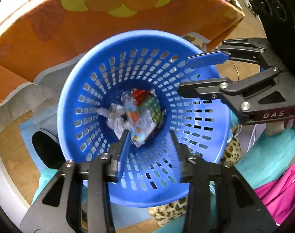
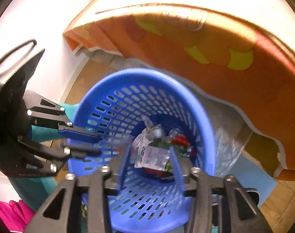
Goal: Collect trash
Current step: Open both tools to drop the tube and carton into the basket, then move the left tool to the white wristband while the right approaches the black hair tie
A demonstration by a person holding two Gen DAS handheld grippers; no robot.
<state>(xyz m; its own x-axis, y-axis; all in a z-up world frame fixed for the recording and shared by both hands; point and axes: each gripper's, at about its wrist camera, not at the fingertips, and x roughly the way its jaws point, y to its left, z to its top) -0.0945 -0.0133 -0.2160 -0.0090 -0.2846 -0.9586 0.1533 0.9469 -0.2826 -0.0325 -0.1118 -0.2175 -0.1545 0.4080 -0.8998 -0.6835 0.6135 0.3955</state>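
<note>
A blue perforated plastic basket (image 1: 85, 89) stands on the floor and holds crumpled wrappers (image 1: 141, 114) at its bottom. It also shows in the right wrist view (image 2: 186, 101), with the wrappers (image 2: 157, 155) inside. My left gripper (image 1: 149, 134) is open and empty above the basket's mouth; it shows in the right wrist view (image 2: 99, 145) at the basket's left rim. My right gripper (image 2: 151, 151) is open and empty over the basket; in the left wrist view (image 1: 183, 77) it reaches in from the right.
An orange flower-patterned mattress or cushion (image 1: 108, 19) looms behind the basket. A grey pipe (image 1: 44, 145) lies at the left. Leopard-print (image 1: 233, 149), teal (image 1: 268, 155) and pink fabrics (image 1: 279, 190) lie to the right. A clear plastic bag (image 2: 229, 145) lies beside the basket.
</note>
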